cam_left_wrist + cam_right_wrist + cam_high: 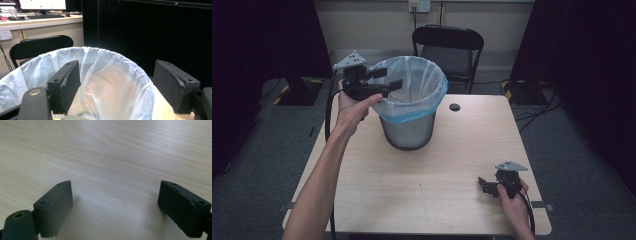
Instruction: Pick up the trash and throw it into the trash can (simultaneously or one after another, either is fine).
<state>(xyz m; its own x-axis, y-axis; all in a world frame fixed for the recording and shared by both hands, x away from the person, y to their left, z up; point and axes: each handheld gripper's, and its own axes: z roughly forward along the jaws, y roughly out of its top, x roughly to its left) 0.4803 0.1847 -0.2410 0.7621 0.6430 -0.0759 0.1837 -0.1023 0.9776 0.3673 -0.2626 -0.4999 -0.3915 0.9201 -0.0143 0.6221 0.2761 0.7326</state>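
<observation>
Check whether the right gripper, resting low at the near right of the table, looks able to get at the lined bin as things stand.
Probably yes. The right gripper has its jaws open with nothing between them, and bare table lies between it and the bin. The left gripper hangs at the bin's left rim, leaving the right side free.

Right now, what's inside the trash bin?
The bin is lined with a pale blue plastic bag folded over its rim. The high view and the left gripper view show only bag walls; the bottom is hidden, so any contents can't be seen.

high cam overhead, gripper cams close-up
</observation>
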